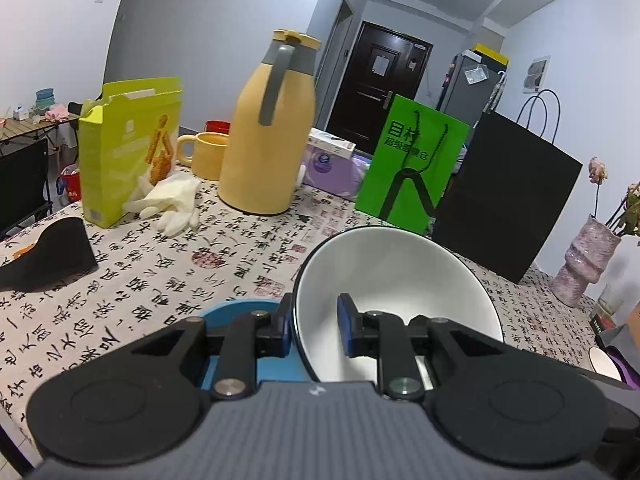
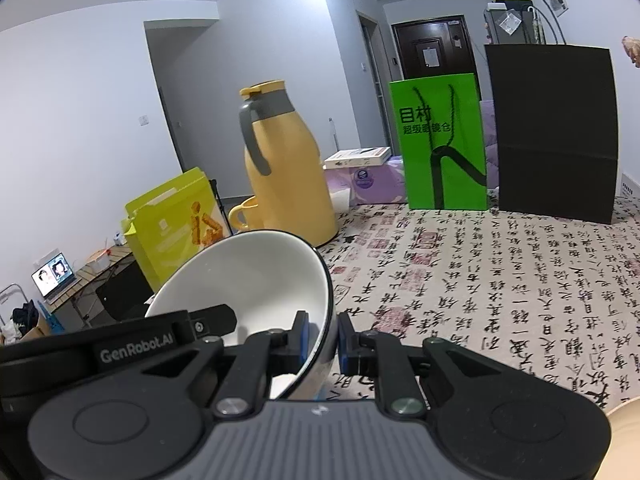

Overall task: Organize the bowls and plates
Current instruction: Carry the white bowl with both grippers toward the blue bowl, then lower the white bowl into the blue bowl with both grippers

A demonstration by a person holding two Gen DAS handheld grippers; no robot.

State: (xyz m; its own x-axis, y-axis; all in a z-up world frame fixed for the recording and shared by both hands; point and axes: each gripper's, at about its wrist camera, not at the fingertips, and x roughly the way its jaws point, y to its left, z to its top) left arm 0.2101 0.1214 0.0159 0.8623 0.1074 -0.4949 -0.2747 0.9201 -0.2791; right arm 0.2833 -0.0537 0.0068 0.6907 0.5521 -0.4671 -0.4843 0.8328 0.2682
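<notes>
White bowl (image 1: 396, 280): gripped on opposite rims, tilted.
Left gripper (image 1: 313, 326): clamped on bowl wall.
Right gripper (image 2: 324, 338): likewise clamped.
Yellow jug (image 1: 270, 128): at 11 o'clock.

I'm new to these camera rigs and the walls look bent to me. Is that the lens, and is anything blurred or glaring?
Yes, it's the lens: in the left wrist view the yellow flask leans and the corners go dark. In the right wrist view the black bag bulges, with a bright patch of light on the wall above. Both views are sharp, even the white bowl up close.
</notes>
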